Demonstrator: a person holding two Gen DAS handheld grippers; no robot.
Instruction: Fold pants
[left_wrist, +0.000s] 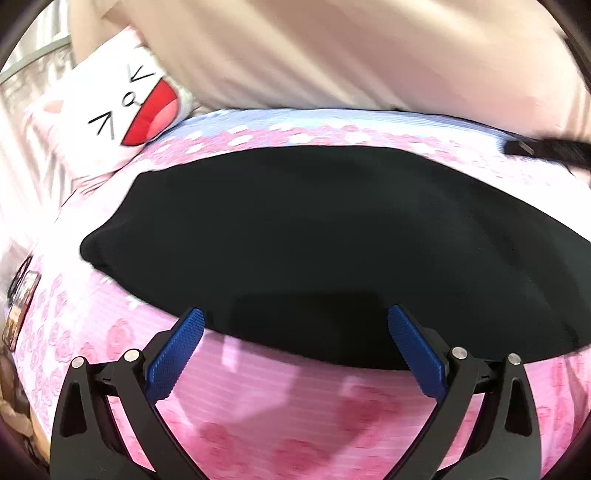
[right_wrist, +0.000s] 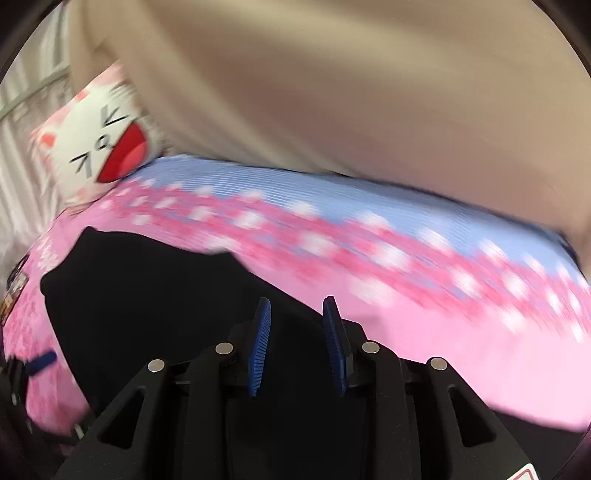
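Black pants (left_wrist: 314, 240) lie flat in a folded, rounded shape on a pink flowered bedsheet (left_wrist: 295, 413). My left gripper (left_wrist: 295, 321) is wide open at the near edge of the pants, with nothing between its blue pads (left_wrist: 177, 354). In the blurred right wrist view, the pants (right_wrist: 147, 295) lie under and left of my right gripper (right_wrist: 297, 314). Its jaws stand narrowly apart, and I see nothing pinched between them. A dark, blurred shape at the far right looks like the right gripper (left_wrist: 535, 147). A blue left-gripper pad (right_wrist: 40, 360) shows at the lower left.
A white cat-face pillow (left_wrist: 129, 103) rests at the far left of the bed. Beige fabric (left_wrist: 332, 55) fills the far side. The sheet turns blue-striped (right_wrist: 295, 192) toward the back. Small colourful objects (left_wrist: 20, 302) sit at the left edge of the bed.
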